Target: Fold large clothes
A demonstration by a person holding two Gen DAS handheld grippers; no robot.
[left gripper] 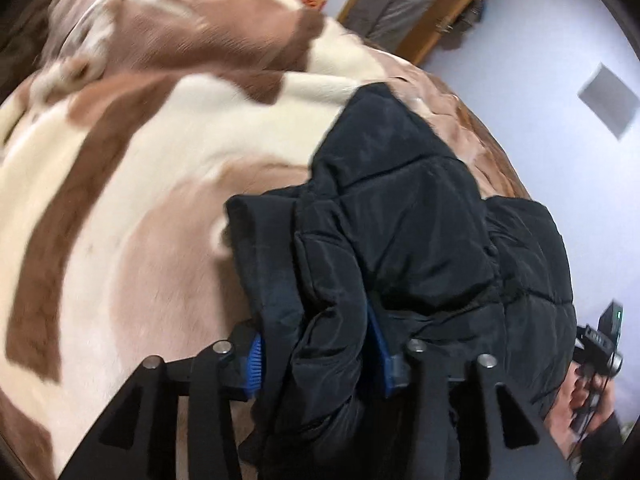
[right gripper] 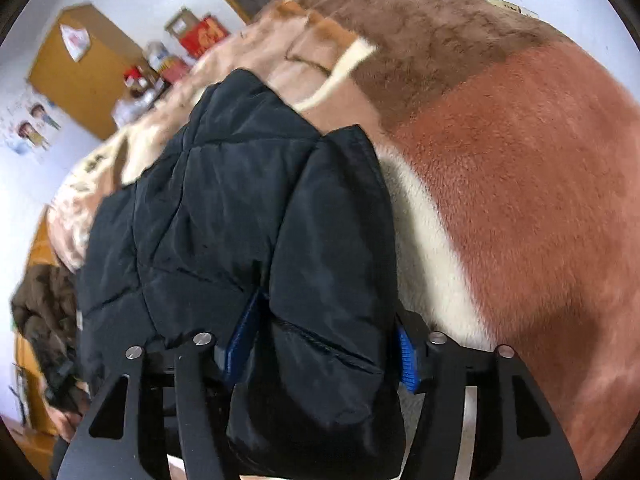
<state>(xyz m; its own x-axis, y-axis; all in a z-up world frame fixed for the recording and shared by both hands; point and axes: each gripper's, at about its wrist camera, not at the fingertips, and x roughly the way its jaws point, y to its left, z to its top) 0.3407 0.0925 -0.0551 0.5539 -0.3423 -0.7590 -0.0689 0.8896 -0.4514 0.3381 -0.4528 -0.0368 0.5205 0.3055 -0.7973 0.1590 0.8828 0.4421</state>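
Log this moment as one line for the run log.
left gripper: shut on jacket | right gripper: shut on jacket | jacket over blanket

Bed under plush blanket – cream, brown, rust patches – black puffer jacket on it.

Big fuzzy blanket in brown, pink and cream across most of both views. White wall at upper right of the left view, with a wooden door frame at the top. Yellow wooden cupboard at upper left of the right view, red boxes beside it, cartoon pictures on the wall below.
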